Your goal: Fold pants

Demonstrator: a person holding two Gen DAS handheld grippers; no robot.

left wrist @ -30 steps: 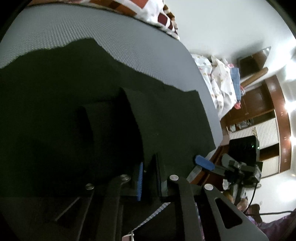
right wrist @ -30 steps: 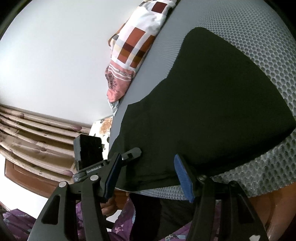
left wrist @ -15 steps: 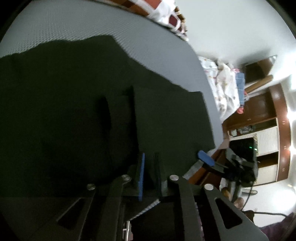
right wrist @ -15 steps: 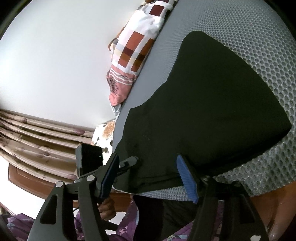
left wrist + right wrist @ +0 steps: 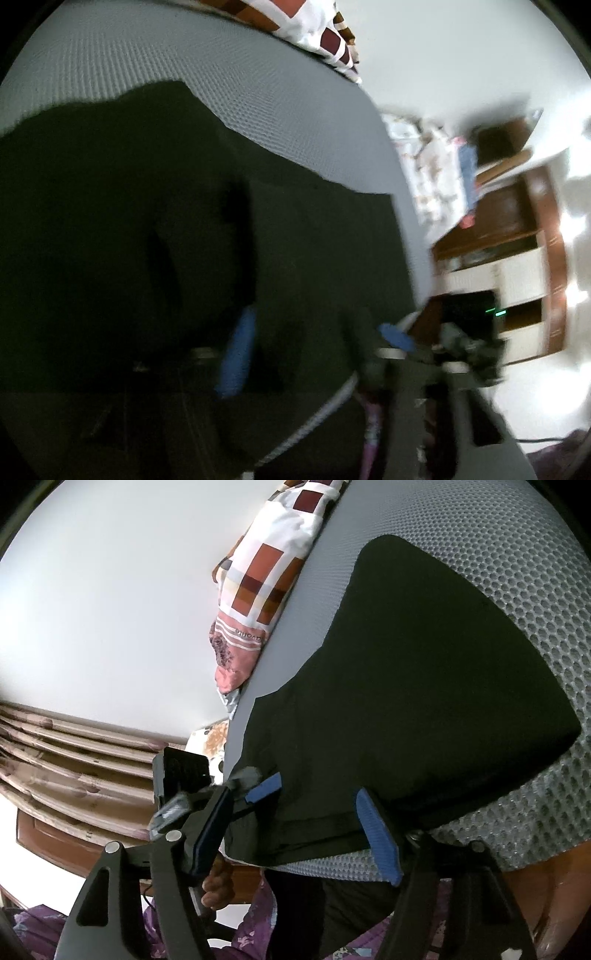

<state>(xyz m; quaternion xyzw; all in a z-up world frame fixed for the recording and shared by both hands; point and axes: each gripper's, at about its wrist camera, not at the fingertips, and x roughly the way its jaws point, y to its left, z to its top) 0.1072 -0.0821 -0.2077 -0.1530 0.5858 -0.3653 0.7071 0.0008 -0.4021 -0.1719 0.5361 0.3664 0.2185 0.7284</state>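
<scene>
Black pants (image 5: 155,206) lie spread flat on a grey mesh mattress (image 5: 221,74); they also show in the right wrist view (image 5: 424,686). My left gripper (image 5: 299,350) is open over the near hem, its blue pad (image 5: 236,358) blurred by motion. My right gripper (image 5: 295,823) is open and empty, its blue fingertips (image 5: 376,834) straddling the folded hem at the mattress edge. The left gripper (image 5: 258,786) shows in the right wrist view, open at the same hem. The right gripper (image 5: 399,338) shows blurred in the left wrist view.
A checked pillow (image 5: 273,565) lies at the far end of the mattress (image 5: 498,542). Floral bedding (image 5: 432,173) and wooden cabinets (image 5: 517,229) stand beyond the edge. Pink curtains (image 5: 74,757) hang at left. The person's hand (image 5: 218,882) is below.
My left gripper has opened and let go of the pants hem, which now lies flat. My right gripper has stayed open and moved slightly closer to the hem.
</scene>
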